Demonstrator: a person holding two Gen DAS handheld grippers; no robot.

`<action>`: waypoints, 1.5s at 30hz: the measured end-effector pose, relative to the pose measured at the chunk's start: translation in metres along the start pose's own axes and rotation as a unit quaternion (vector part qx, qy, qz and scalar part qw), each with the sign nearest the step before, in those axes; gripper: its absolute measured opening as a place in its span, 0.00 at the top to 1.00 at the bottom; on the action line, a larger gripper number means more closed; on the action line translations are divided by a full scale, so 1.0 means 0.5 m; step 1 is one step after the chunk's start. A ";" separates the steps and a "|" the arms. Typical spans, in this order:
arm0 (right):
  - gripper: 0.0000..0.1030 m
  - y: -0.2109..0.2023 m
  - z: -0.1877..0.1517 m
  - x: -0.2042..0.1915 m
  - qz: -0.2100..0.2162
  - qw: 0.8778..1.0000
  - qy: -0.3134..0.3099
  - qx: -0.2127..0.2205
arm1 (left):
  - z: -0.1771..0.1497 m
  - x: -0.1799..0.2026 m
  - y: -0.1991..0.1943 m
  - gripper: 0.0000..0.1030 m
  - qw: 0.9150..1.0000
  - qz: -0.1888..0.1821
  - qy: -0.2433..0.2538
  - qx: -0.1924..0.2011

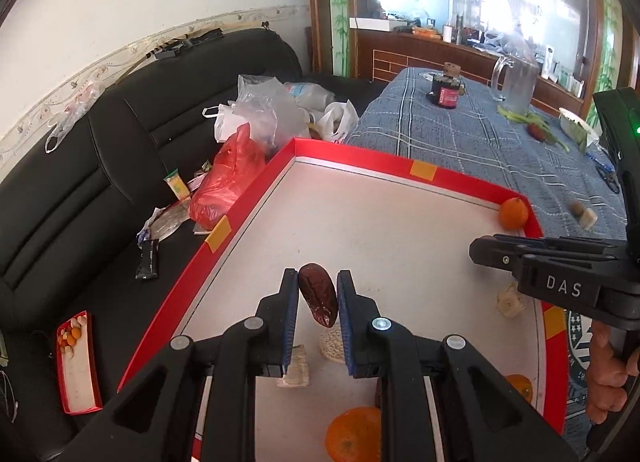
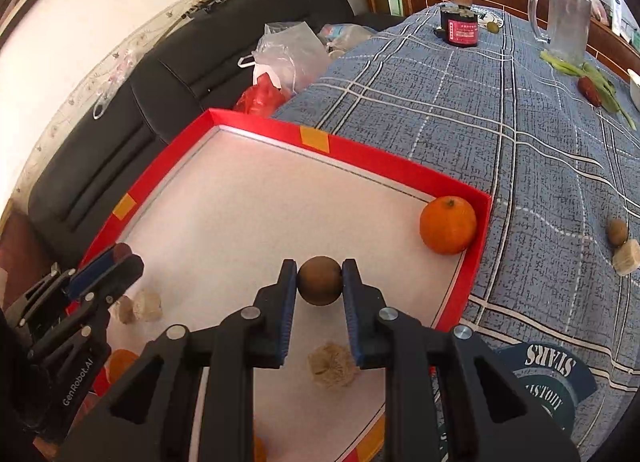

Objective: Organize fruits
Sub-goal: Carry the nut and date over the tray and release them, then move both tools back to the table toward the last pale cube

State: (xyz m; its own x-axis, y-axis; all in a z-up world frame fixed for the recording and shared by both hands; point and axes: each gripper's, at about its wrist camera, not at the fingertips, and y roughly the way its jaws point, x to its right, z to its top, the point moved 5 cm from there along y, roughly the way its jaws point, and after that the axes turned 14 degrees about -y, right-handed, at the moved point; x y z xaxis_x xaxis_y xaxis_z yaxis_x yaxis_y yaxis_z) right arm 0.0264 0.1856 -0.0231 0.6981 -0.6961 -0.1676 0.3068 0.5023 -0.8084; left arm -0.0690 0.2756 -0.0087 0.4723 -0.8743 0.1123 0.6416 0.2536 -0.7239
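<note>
Inside the red tray (image 2: 478, 246): three oranges, one in the far corner (image 2: 448, 225) and two near the front (image 1: 354, 434) (image 1: 520, 386). Four pale foam fruit nets lie on the tray floor (image 1: 332, 344) (image 1: 296, 368) (image 1: 509, 302) (image 2: 332, 370). One dried red date (image 1: 319, 294) and one round brown fruit (image 2: 320, 280) are each held in a gripper. On the tablecloth: one more brown fruit (image 2: 618, 232) and one more net (image 2: 626, 258).

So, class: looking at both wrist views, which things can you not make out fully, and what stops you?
- Left wrist view: orange at the bottom, partly behind the left hand-held gripper, which holds a red date.
- Left wrist view: pale piece, partly covered by the right hand-held gripper.
- Right wrist view: orange, half hidden behind the left hand-held gripper.
- Both views: jar label too small to read.
</note>
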 end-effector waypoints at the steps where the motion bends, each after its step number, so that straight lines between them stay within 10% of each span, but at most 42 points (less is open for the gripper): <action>1: 0.76 0.003 -0.002 -0.001 -0.002 1.000 -0.002 -0.003 | 0.001 -0.001 0.003 0.82 1.000 0.001 0.000 -0.002; 13: 0.76 0.011 -0.005 -0.011 -0.016 1.000 -0.016 -0.004 | -0.008 -0.009 0.019 0.78 0.999 0.028 0.002 -0.015; 29: 0.75 -0.100 -0.019 -0.001 -0.001 0.998 0.006 0.068 | -0.009 -0.008 -0.042 0.24 0.998 0.064 -0.006 0.023; 45: 0.58 -0.238 -0.151 0.135 -0.036 0.991 0.082 0.098 | -0.076 0.076 -0.097 0.20 0.999 0.043 0.011 -0.010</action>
State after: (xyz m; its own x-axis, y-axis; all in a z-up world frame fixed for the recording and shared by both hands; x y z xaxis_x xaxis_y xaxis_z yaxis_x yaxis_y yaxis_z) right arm -0.0116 0.0401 0.0191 0.5601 -0.7998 -0.2158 0.4827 0.5268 -0.6996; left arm -0.1051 0.2143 0.0047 0.5116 -0.8585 0.0335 0.5864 0.3204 -0.7440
